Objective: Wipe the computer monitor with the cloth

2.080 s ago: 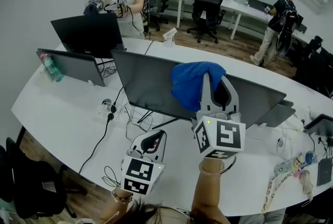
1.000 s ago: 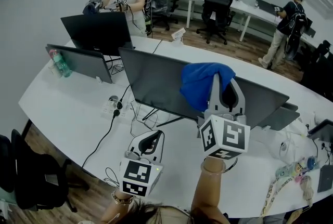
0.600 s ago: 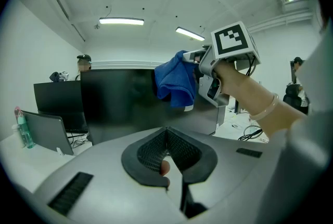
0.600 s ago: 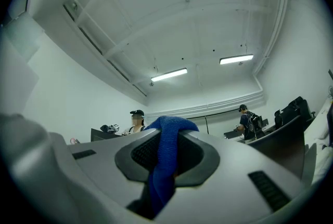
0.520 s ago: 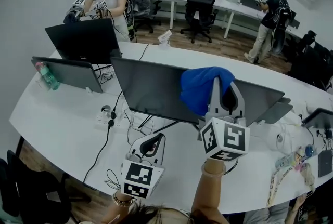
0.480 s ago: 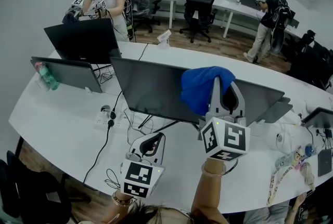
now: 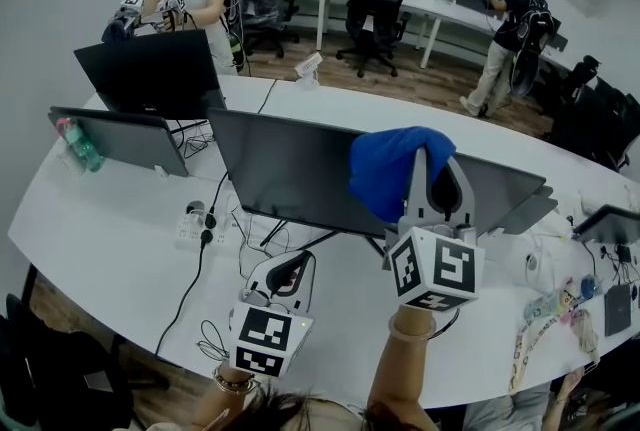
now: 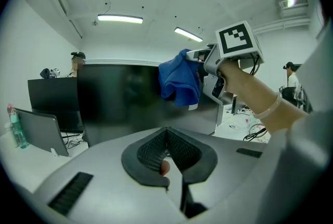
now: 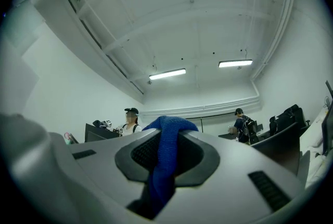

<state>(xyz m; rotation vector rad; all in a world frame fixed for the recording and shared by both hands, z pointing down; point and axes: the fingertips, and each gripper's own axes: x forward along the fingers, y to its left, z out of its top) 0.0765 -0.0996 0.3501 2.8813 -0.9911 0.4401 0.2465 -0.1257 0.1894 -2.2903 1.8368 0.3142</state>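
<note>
Blue cloth [image 7: 385,169] is pinched in my R claw [image 7: 433,167], bunched up at the top edge of the monitor [image 7: 290,174], right of centre. L claw [image 7: 291,271] hangs lower, jaws together, over the counter [image 7: 110,219] in front of the screen.

An open-plan office: curved white desks [image 7: 120,249] carrying monitors [image 7: 290,174], wheeled office chairs [image 7: 365,14], strip ceiling lights [image 9: 166,74].

Right claw [image 7: 436,167] raised, clamped on blue cloth [image 7: 384,169], left claw [image 7: 293,267] low, jaws together.
</note>
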